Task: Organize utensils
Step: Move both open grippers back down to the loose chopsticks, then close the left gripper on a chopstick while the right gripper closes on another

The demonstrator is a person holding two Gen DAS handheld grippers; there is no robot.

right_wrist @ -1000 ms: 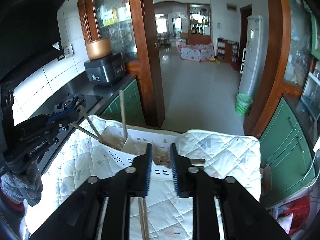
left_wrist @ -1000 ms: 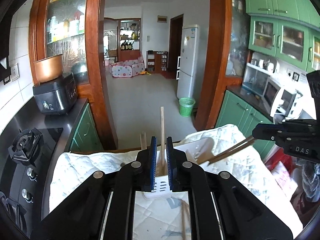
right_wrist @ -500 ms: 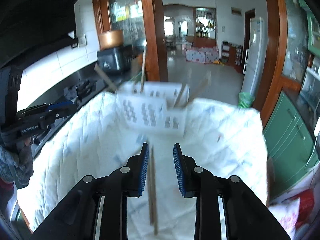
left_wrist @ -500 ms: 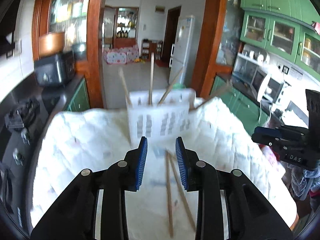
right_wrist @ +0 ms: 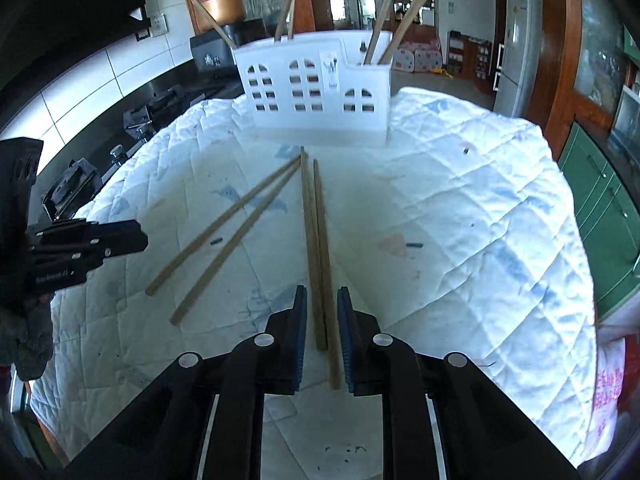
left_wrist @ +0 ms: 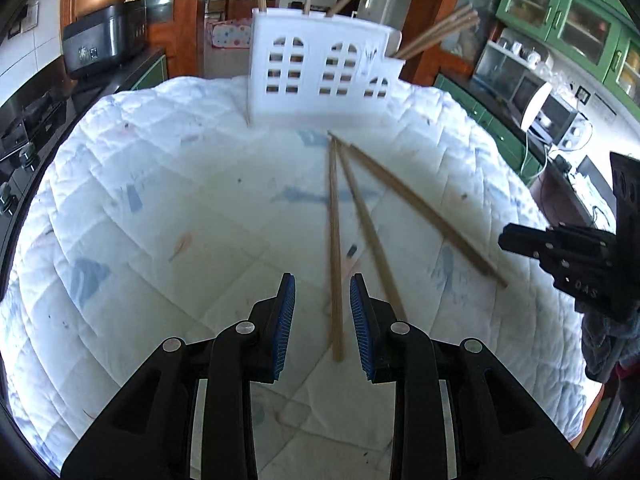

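Several chopsticks already stand in the white holder (right_wrist: pixel 316 88), four remain on the quilted cloth (right_wrist: pixel 460 200), and my left gripper (left_wrist: pixel 322 312) gapes around one while my right gripper (right_wrist: pixel 322 320), closing, straddles a pair (right_wrist: pixel 318 248) unpinched.

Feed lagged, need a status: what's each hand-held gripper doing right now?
Left hand-held gripper: open, one chopstick between its jaws, ungripped.
Right hand-held gripper: closing around a chopstick pair, not yet clamped.
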